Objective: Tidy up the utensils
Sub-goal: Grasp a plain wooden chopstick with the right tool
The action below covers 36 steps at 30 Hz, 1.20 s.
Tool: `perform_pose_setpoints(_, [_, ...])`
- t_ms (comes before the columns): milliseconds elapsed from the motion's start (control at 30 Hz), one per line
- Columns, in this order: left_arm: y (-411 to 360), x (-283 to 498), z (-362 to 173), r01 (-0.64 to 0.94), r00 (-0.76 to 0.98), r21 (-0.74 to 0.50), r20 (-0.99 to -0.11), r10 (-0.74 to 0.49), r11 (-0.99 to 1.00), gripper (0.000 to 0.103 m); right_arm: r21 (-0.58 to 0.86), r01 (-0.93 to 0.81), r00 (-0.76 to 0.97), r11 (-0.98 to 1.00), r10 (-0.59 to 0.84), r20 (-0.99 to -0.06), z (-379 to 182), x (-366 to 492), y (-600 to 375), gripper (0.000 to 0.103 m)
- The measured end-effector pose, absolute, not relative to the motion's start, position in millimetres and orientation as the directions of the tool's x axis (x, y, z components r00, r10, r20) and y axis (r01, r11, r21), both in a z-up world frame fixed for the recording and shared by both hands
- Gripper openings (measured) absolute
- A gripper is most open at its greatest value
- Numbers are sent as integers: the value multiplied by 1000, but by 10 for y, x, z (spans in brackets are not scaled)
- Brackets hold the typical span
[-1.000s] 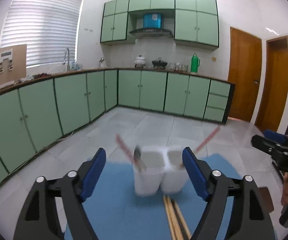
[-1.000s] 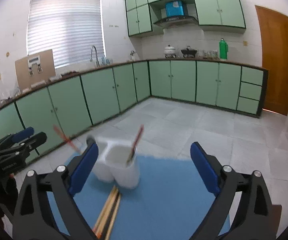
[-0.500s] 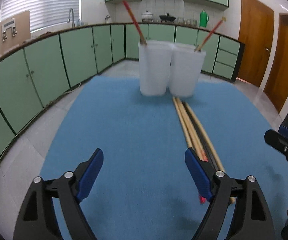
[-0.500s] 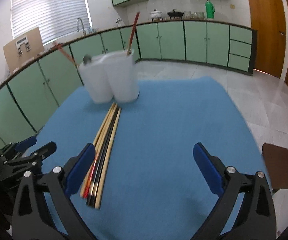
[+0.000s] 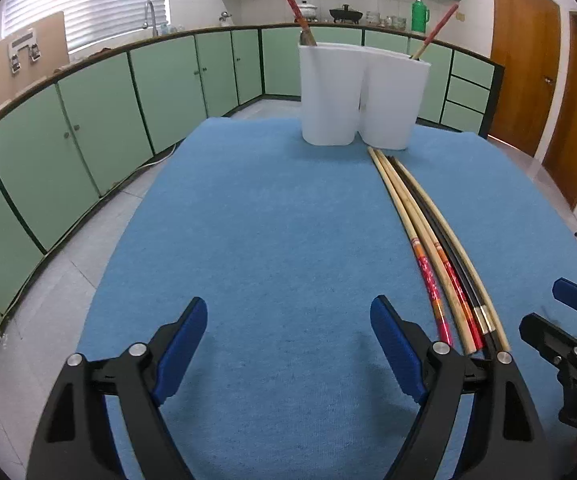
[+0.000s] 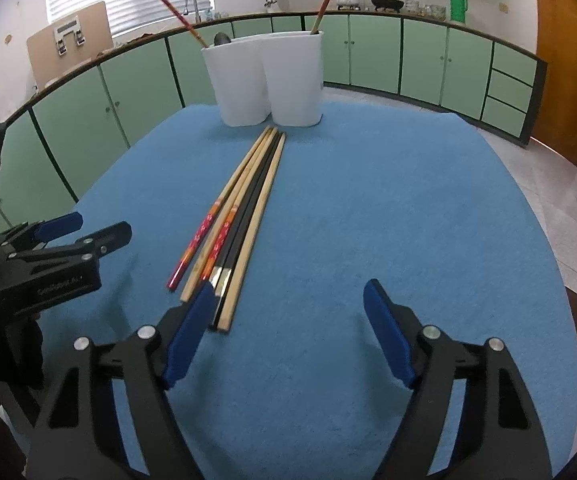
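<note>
Chopsticks laid in a bundle on the blue tabletop, long axis running from the tongs toward the white holder.

The chopsticks [image 6: 244,216] lie side by side, touching, on the tabletop [image 6: 408,208]; thin tips point at the holder [image 6: 266,80], thick decorated ends point back toward the cameras. The two-compartment holder stands upright near the far edge, one red chopstick leaning in each compartment. Right tongs [image 6: 286,334]: jaws closing, nothing between them; the left pad sits just beside the bundle's near ends. Left tongs [image 5: 288,350]: jaws spread wide, empty, over bare cloth, with the bundle just outside the right pad.
</note>
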<state>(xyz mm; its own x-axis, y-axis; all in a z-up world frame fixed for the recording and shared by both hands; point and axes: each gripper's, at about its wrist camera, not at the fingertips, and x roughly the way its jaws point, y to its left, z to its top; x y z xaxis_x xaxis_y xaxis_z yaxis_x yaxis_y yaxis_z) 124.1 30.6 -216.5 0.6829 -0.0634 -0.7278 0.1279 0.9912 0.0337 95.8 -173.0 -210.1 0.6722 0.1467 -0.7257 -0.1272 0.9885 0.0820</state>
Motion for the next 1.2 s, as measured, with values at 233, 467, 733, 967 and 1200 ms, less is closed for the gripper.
perform_pose_setpoints(233, [266,1268,-2149,138,680,40,-730,-65,990,82,62,-187,628,980,168,-760,-2167,957,-1607,57])
perform_pose_setpoints(467, [304,1278,-2159,133,671,19,-738,-76,991,82,81,-132,619,988,146,-772,-2188,989,-1757,53])
perform_pose_setpoints(733, [262,1276,-2158,147,674,33,-735,-76,989,82,85,-157,611,984,164,-774,-2195,962,-1780,42])
perform_pose_setpoints(967, [204,1252,-2168,168,668,31,-738,-91,985,82,74,-201,601,977,182,-778,-2204,978,-1669,7])
perform_pose_setpoints(1200, [97,1202,-2154,204,664,10,-737,-131,979,82,81,-130,618,988,145,-773,-2187,964,-1804,6])
